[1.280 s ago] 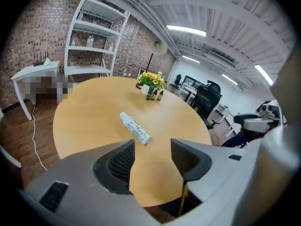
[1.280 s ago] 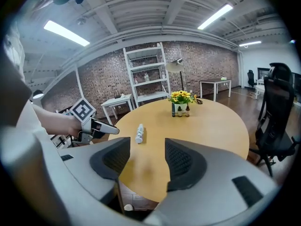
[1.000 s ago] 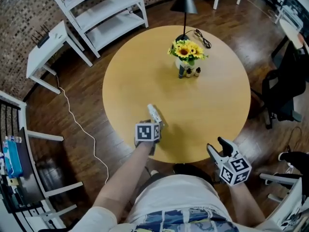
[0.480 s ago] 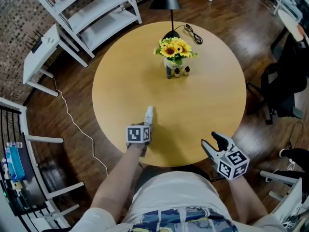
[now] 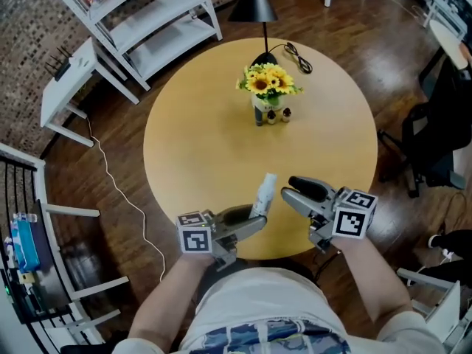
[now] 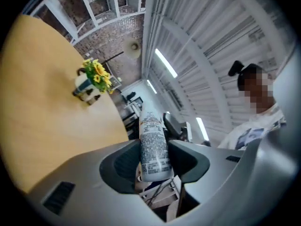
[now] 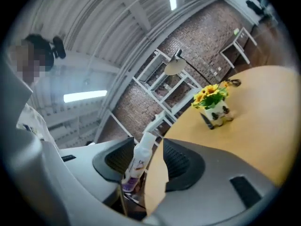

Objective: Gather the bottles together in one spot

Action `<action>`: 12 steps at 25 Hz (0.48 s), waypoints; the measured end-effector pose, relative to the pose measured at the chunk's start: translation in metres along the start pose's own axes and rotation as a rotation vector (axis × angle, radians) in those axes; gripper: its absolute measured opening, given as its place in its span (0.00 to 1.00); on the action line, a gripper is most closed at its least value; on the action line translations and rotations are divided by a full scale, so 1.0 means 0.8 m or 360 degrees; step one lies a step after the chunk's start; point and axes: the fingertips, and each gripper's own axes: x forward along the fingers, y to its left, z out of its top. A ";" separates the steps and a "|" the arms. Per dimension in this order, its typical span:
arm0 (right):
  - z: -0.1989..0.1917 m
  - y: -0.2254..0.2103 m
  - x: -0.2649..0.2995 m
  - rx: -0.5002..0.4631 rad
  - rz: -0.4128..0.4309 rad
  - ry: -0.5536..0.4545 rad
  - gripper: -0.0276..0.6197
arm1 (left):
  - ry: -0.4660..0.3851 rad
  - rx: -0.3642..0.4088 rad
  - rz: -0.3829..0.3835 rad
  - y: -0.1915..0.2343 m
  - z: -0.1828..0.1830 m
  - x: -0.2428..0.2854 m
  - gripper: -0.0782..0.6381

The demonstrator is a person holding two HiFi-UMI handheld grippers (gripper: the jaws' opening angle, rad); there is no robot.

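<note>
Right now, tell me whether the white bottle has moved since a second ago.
Yes. Clamped in the left gripper, the white bottle has shifted right and toward the near edge of the table, farther from the flower vase.

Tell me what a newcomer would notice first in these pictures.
A white printed bottle, clamped in the left tool at the round wooden table's near edge, with the right tool's jaws closing around it from the other side. Next, the bright sunflower bouquet on the table's far half, with small bottles at its foot.
</note>
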 end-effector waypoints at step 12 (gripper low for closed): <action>-0.003 0.089 0.059 0.0240 0.0656 0.0076 0.24 | 0.0119 -0.0012 -0.0438 -0.049 -0.007 -0.032 0.38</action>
